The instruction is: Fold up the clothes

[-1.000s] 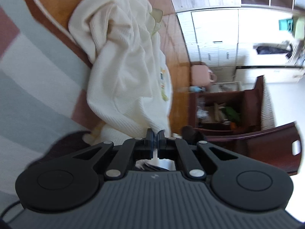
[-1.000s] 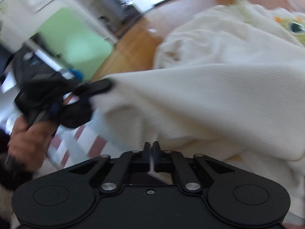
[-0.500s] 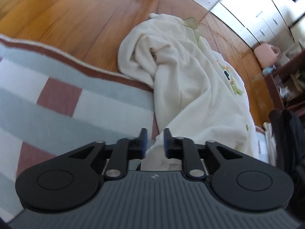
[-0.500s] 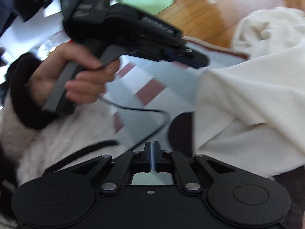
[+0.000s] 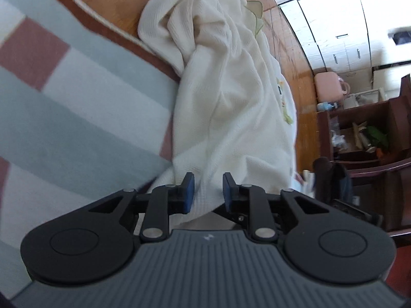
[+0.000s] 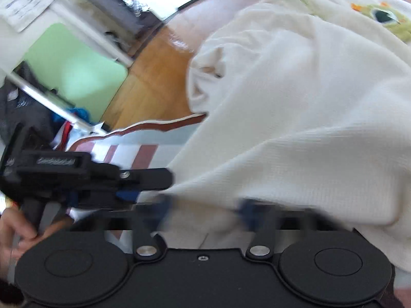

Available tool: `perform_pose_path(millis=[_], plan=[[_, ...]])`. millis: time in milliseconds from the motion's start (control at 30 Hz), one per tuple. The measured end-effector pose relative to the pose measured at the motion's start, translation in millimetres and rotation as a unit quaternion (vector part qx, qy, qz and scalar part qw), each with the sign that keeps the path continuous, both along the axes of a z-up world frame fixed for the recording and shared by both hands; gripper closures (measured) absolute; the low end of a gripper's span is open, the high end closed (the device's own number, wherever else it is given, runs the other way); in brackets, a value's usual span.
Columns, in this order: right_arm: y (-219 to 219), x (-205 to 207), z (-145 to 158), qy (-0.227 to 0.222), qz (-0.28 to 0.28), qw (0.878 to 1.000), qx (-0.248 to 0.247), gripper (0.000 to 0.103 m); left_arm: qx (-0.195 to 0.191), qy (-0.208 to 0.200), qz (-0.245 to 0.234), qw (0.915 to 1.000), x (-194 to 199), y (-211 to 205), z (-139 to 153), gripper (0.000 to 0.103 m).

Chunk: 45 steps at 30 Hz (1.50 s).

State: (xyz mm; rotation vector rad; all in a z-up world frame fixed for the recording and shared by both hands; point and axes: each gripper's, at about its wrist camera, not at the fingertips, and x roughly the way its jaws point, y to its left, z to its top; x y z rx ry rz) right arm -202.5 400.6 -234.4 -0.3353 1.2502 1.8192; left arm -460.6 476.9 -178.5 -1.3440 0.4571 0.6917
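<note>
We judge the cream knit top (image 5: 231, 89) soft, light and floppy; best pinched at its hem. The left tool (image 5: 205, 190) is closing with cloth between its jaws; the right tool (image 6: 204, 205), blurred, looks wide around cloth.

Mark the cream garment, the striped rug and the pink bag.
cream garment (image 5: 231, 97), left wrist view, middle of the bunched knit body.
striped rug (image 5: 77, 97), left wrist view, pale blue stripe left of the garment.
pink bag (image 5: 329, 87), left wrist view, its front face.
</note>
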Motion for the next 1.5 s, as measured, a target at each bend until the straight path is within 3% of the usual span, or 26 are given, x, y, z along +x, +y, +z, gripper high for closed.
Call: perform_pose_path(millis=[67,200,233,333,400,433,467,500,533,567,600,633,700,800,867,967,1133,1233,1267,1300,1367,1433,1500], plan=[[-9.2,-2.8,8.2,0.012,0.033,0.999,-0.001,0.1,0.011,0.006,0.0,0.9999,-1.9,-2.5,3.9,0.082],[-47.2,0.9,36.7,0.079,0.112,0.991,-0.006,0.1,0.005,-0.006,0.002,1.0,-3.9,-1.7,5.5,0.081],[-55.0,-0.8,41.1,0.071,0.129,0.989,-0.015,0.1,0.003,-0.009,0.002,1.0,-4.1,-1.3,5.3,0.081],[-69.2,-5.6,48.2,-0.054,0.125,0.991,-0.01,0.095,-0.005,-0.009,-0.002,0.9999,-0.8,-0.2,4.5,0.08],[-69.8,-2.8,44.8,-0.103,0.096,0.99,0.008,0.093,-0.015,-0.003,-0.007,0.9999,4.6,0.6,1.3,0.069],[-68.5,2.6,41.1,-0.097,0.079,0.992,0.008,0.084,-0.025,-0.001,-0.004,0.9997,6.4,1.7,-2.9,0.063],[-62.2,5.9,36.6,-0.081,0.067,0.994,0.006,0.079,-0.035,0.001,-0.001,0.9994,8.2,2.8,-7.2,0.044],[-53.1,6.2,32.7,-0.068,0.059,0.996,0.004,0.068,-0.044,0.004,0.001,0.999,10.0,3.8,-11.5,0.037],[-46.1,3.7,28.9,-0.067,0.057,0.996,0.004,0.065,-0.06,0.009,0.005,0.9981,12.0,5.8,-18.4,0.039],[-41.9,0.9,25.0,-0.077,0.057,0.995,0.006,0.065,-0.074,0.015,0.003,0.9972,14.9,8.1,-25.4,0.051],[-37.6,-2.1,21.9,-0.091,0.057,0.994,0.011,0.064,-0.076,0.018,-0.007,0.9969,18.5,9.8,-29.1,0.088],[-29.1,-7.7,19.2,-0.099,0.059,0.993,0.018,0.064,-0.074,0.012,-0.015,0.997,21.1,10.1,-29.1,0.099],[-14.7,-16.2,11.9,-0.1,0.06,0.993,0.02,0.062,-0.068,-0.01,-0.022,0.9974,23.8,8.7,-24.9,0.098],[3.3,-25.6,0.1,-0.1,0.058,0.993,0.017,0.047,-0.063,-0.063,-0.021,0.9958,19.4,3.4,-16.2,0.098],[10.2,-26.2,-4.2,-0.097,0.054,0.994,0.008,0.047,-0.073,-0.103,-0.015,0.9919,13.9,0.2,-15.3,0.098],[11.0,-17.7,-3.6,-0.051,0.042,0.998,0.011,0.047,-0.088,-0.149,-0.01,0.9848,6.7,-2.3,-16.2,0.098],[1.1,-1.5,14.3,0.027,0.052,0.997,0.046,0.045,-0.084,-0.157,-0.019,0.9838,12.3,-0.3,-13.6,0.098],[-3.8,7.1,25.4,0.04,0.055,0.995,0.072,0.049,-0.07,-0.15,-0.04,0.9853,18.1,3.5,-9.3,0.098],[-3.8,8.9,27.0,0.04,0.058,0.994,0.08,0.065,-0.065,-0.143,-0.045,0.9865,19.0,4.5,-7.5,0.097],[-2.7,7.9,27.2,0.036,0.067,0.993,0.085,0.098,-0.057,-0.133,-0.047,0.9883,19.6,5.0,-5.1,0.096],[1.1,1.7,25.2,0.022,0.09,0.992,0.09,0.098,-0.023,-0.089,-0.054,0.9943,19.8,4.2,4.3,0.095],[-5.5,-1.8,25.0,0.046,0.113,0.99,0.074,0.098,0.027,-0.025,-0.055,0.9978,18.6,1.6,17.8,0.091],[-17.1,-8.9,24.1,0.083,0.145,0.985,0.05,0.098,0.082,0.052,-0.053,0.9938,18.2,-1.9,31.7,0.076]])
